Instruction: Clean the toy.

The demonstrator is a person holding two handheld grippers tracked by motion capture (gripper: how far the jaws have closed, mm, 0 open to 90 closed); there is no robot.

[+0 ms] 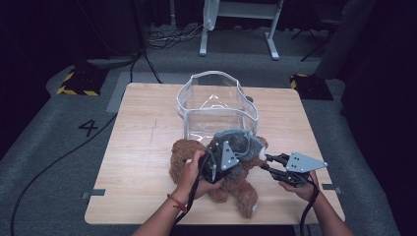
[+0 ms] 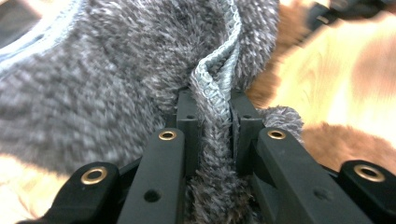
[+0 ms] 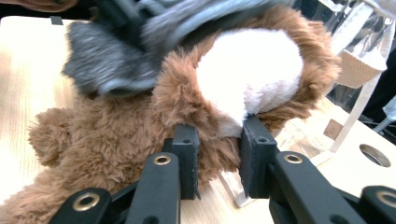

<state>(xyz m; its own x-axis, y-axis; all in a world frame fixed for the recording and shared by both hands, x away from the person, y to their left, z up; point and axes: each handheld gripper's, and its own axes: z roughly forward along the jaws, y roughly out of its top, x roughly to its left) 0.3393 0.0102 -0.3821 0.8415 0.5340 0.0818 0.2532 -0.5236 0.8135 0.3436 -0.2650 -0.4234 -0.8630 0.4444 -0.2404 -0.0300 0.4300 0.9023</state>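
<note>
While the bear (image 1: 231, 184) lies on the table (image 1: 142, 147) before the clear bag (image 1: 216, 105), keep the hat (image 1: 236, 145) hem taut and ease it over the head; left gripper (image 2: 215, 116) jaws clamp the hem, seen close in its view, right gripper (image 3: 218, 140) jaws pinch the bear's ear

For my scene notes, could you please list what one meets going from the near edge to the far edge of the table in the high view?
Person's forearms → brown teddy bear → grey knitted cloth on the bear → clear plastic bag → bare table at the far edge.
</note>
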